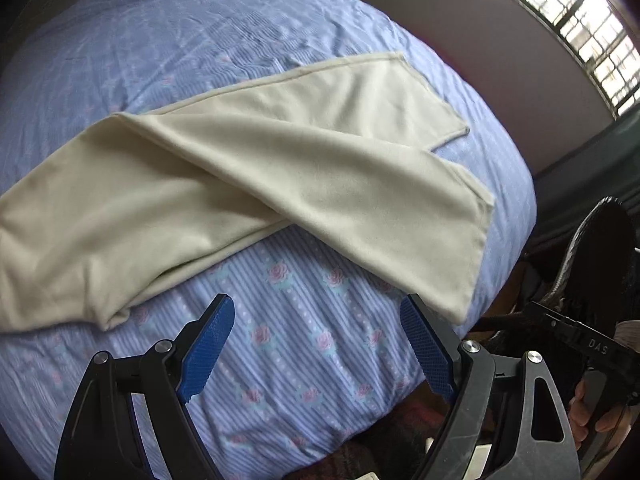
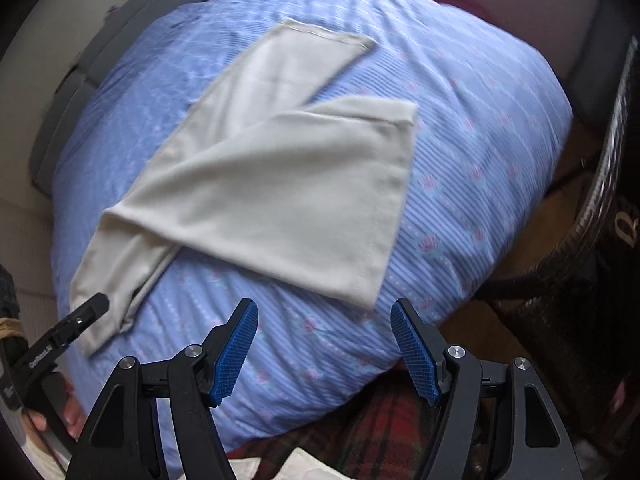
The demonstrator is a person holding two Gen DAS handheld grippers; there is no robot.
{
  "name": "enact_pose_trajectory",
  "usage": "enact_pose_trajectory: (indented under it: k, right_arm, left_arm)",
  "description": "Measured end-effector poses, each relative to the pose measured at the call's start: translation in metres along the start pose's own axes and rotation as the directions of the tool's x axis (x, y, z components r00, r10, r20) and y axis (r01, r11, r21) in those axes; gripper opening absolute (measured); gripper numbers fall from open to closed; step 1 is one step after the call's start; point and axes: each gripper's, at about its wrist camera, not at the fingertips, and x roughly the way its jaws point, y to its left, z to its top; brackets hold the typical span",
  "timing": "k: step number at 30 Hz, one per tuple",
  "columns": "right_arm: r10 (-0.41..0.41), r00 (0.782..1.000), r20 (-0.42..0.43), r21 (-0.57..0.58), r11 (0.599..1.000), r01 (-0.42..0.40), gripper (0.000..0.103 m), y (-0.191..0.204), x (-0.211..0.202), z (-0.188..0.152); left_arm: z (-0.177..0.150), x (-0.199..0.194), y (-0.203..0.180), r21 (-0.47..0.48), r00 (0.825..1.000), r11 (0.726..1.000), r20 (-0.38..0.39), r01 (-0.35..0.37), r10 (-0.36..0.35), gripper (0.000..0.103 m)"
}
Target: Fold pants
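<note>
Cream pants (image 1: 248,184) lie flat on a blue floral bedsheet (image 1: 304,344), with the near leg crossed over the far leg and both hems pointing right. They also show in the right wrist view (image 2: 272,184). My left gripper (image 1: 316,320) is open and empty, hovering above bare sheet just in front of the pants. My right gripper (image 2: 324,320) is open and empty, just short of the near leg's hem corner (image 2: 364,296). The left gripper's body (image 2: 52,344) shows at the left edge of the right wrist view, near the waist end.
The bed's right edge (image 1: 516,216) drops toward a wall and a barred window (image 1: 592,32). A dark woven chair (image 2: 592,240) stands right of the bed. A red plaid cloth (image 2: 372,432) lies below the near bed edge. Grey headboard padding (image 2: 76,92) is at the far left.
</note>
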Motion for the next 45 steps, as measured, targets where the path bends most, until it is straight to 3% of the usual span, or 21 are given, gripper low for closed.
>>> enact_pose_trajectory:
  k: [8, 13, 17, 20, 22, 25, 26, 28, 33, 37, 41, 45]
  right_arm:
    - [0.011, 0.996, -0.088, 0.153, 0.988, 0.003, 0.07, -0.028, 0.063, 0.0]
    - [0.048, 0.996, -0.077, 0.221, 0.975, -0.03, 0.07, -0.041, 0.084, 0.003]
    - [0.074, 0.994, -0.086, 0.268, 0.962, -0.048, 0.07, -0.048, 0.106, 0.005]
    - [0.083, 0.987, -0.137, 0.293, 0.955, -0.04, 0.069, -0.052, 0.127, 0.005]
    - [0.089, 0.982, -0.166, 0.316, 0.948, -0.033, 0.063, -0.054, 0.139, 0.004]
    - [0.123, 0.977, -0.176, 0.357, 0.932, -0.053, 0.039, -0.054, 0.137, 0.006]
    - [0.126, 0.979, -0.162, 0.34, 0.938, -0.065, 0.025, -0.05, 0.129, 0.009]
    - [0.141, 0.982, -0.128, 0.299, 0.949, -0.097, 0.015, -0.042, 0.108, 0.016]
    - [0.216, 0.976, 0.008, 0.236, 0.948, -0.212, 0.013, -0.025, 0.044, 0.054]
    - [0.262, 0.951, 0.164, 0.183, 0.939, -0.29, 0.013, -0.013, -0.008, 0.116]
    - [0.298, 0.923, 0.243, 0.125, 0.934, -0.334, 0.013, -0.004, -0.026, 0.177]
    - [0.305, 0.916, 0.261, 0.081, 0.938, -0.336, 0.013, 0.007, -0.018, 0.216]
  left_arm:
    - [0.021, 0.057, 0.008, -0.06, 0.995, 0.997, -0.081, 0.056, -0.06, 0.083]
    - [0.035, 0.094, 0.008, -0.094, 0.991, 0.993, -0.106, 0.074, -0.084, 0.081]
    - [0.042, 0.121, 0.01, -0.132, 0.984, 0.988, -0.146, 0.083, -0.103, 0.075]
    - [0.045, 0.135, 0.011, -0.147, 0.979, 0.985, -0.17, 0.087, -0.112, 0.066]
    - [0.048, 0.145, 0.012, -0.161, 0.975, 0.984, -0.192, 0.081, -0.111, 0.058]
    - [0.049, 0.15, 0.015, -0.202, 0.968, 0.974, -0.204, 0.102, -0.143, 0.04]
    - [0.051, 0.148, 0.014, -0.205, 0.965, 0.972, -0.208, 0.118, -0.161, 0.023]
    - [0.056, 0.137, 0.01, -0.186, 0.968, 0.972, -0.182, 0.141, -0.175, 0.016]
    - [0.083, 0.09, -0.011, -0.125, 0.979, 0.975, -0.067, 0.185, -0.194, 0.008]
    - [0.12, 0.056, -0.025, -0.07, 0.977, 0.975, 0.048, 0.212, -0.209, 0.003]
    - [0.167, 0.043, -0.036, 0.004, 0.977, 0.984, 0.123, 0.177, -0.177, 0.003]
    - [0.202, 0.042, -0.04, 0.066, 0.979, 0.987, 0.133, 0.149, -0.157, 0.007]
